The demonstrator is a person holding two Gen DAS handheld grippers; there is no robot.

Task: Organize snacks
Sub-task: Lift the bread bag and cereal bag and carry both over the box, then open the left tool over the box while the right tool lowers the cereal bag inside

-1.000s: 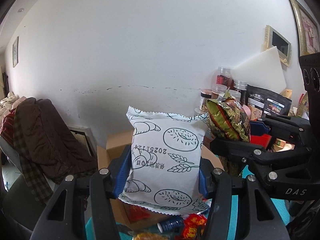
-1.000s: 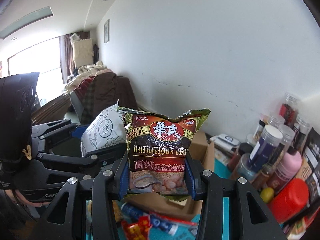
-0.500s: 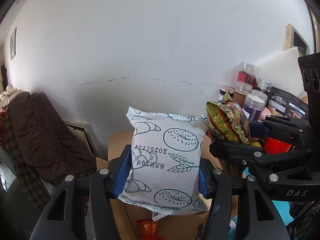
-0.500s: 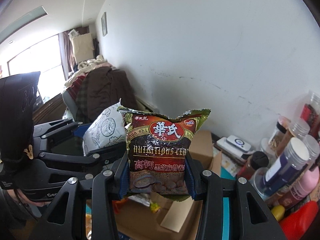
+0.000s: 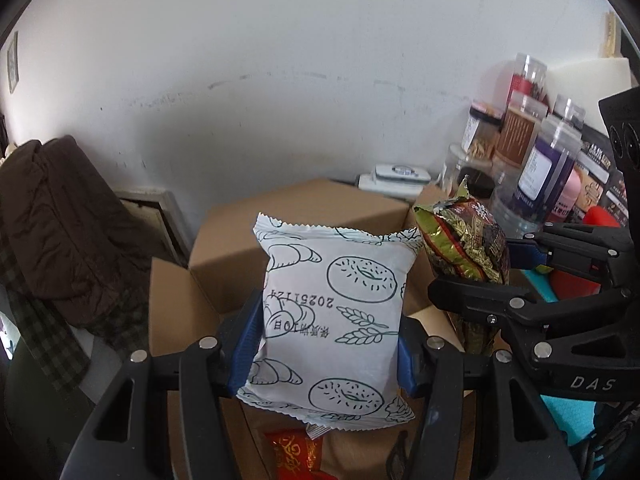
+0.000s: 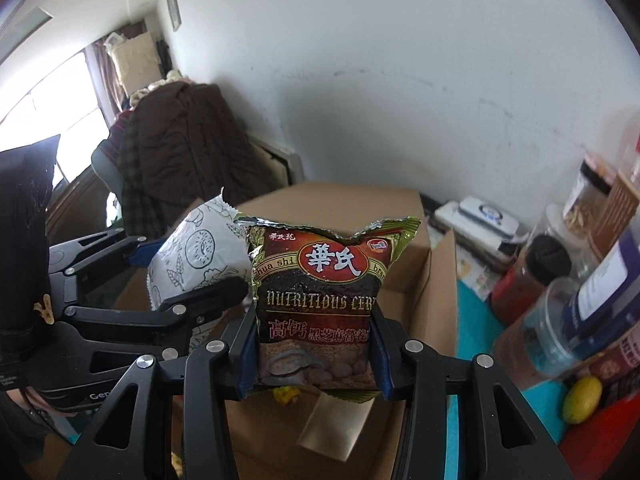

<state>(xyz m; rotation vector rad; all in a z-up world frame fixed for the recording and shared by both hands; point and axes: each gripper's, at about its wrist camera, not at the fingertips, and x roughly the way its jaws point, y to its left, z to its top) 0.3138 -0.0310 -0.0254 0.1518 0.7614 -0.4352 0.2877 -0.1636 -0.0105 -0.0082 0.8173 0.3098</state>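
Standing upright in tongs (image 5: 324, 354), white pouch (image 5: 334, 320).

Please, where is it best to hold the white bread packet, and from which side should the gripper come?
The white bread packet is a soft, upright pillow. Grip its lower half across the width, pads on both side edges, coming from below, as the left gripper does now; the crimped top seam looks too floppy.

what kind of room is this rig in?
Probably a lived-in home room, not a lab: brown quilted coat draped over a chair, clear plastic food jars against the wall, open cardboard box for snacks.
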